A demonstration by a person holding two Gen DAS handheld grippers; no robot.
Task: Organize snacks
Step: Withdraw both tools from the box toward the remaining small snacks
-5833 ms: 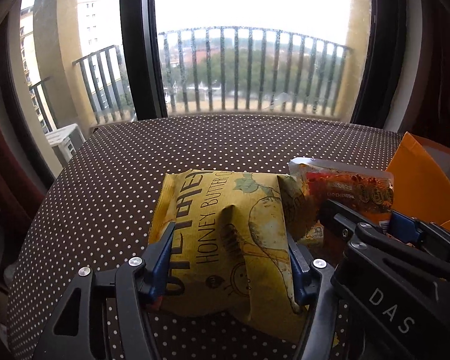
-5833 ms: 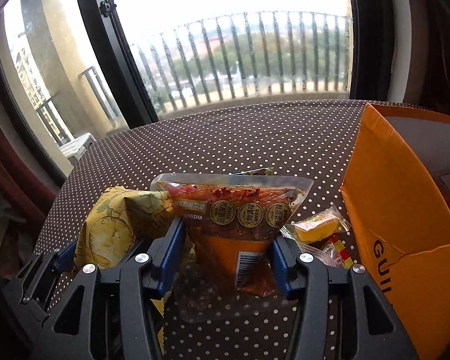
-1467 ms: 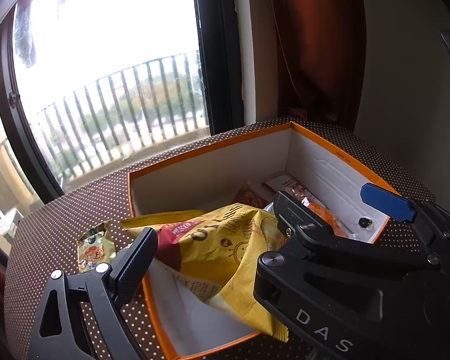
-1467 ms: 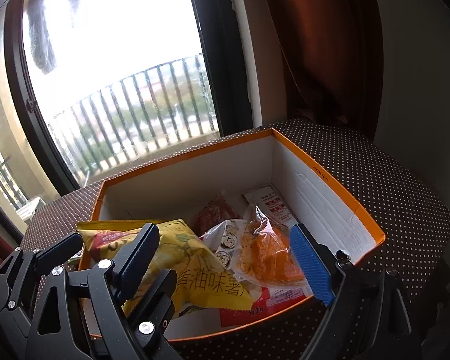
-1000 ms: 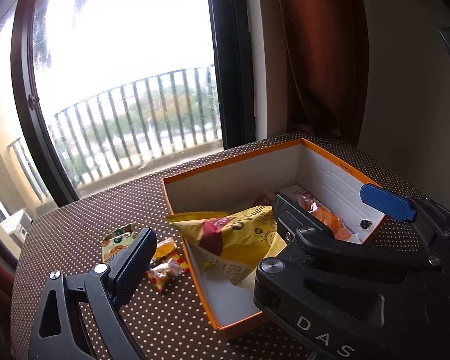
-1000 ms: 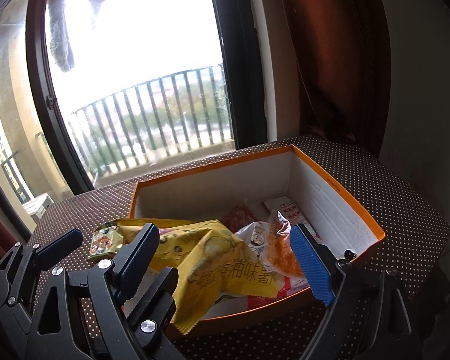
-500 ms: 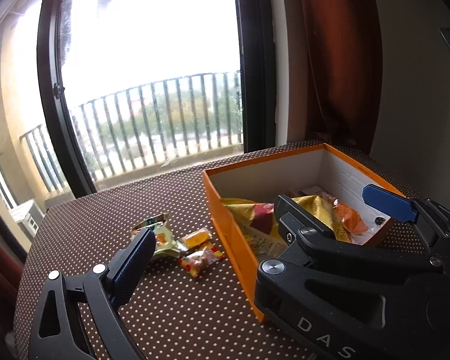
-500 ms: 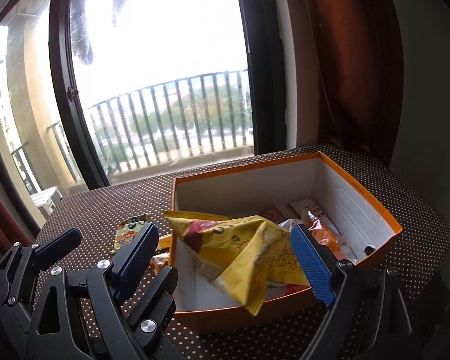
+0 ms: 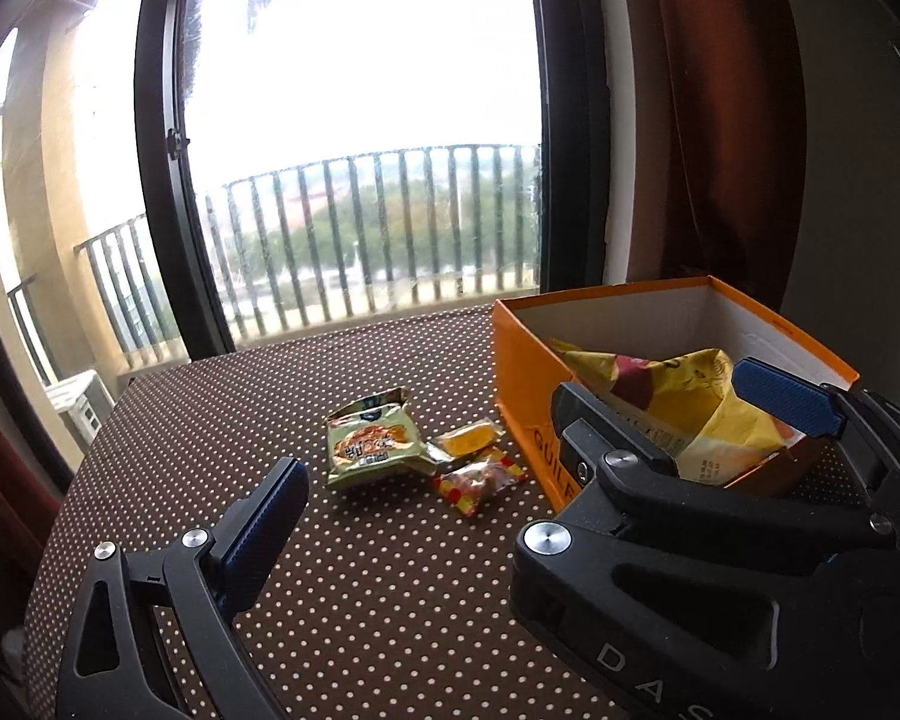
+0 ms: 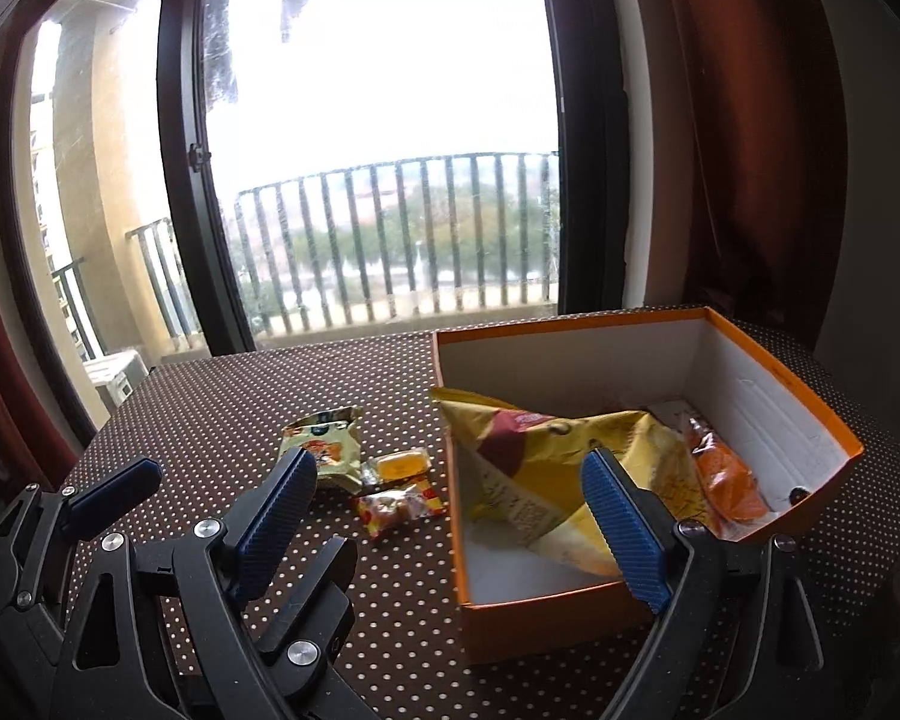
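Observation:
An orange cardboard box (image 10: 768,360) stands on the dotted table at the right; it also shows in the left wrist view (image 9: 519,372). Inside lie a yellow chip bag (image 10: 546,462) and an orange snack pouch (image 10: 726,480). Left of the box on the table lie a green snack packet (image 9: 369,444), a small yellow-orange wrapped sweet (image 9: 468,441) and a red-yellow wrapped candy (image 9: 480,480). My left gripper (image 9: 426,498) is open and empty above the table; its right finger is hidden behind the right gripper's body. My right gripper (image 10: 450,510) is open and empty, over the box's left wall.
The table has a brown cloth with white dots (image 9: 270,396). A big window with balcony railing (image 9: 360,240) is behind it. A dark red curtain (image 10: 750,150) hangs at the right, behind the box.
Both grippers have drawn back and swung left from the box. The loose packets on the table now sit nearer the middle of both views. The chip bag stays in the box.

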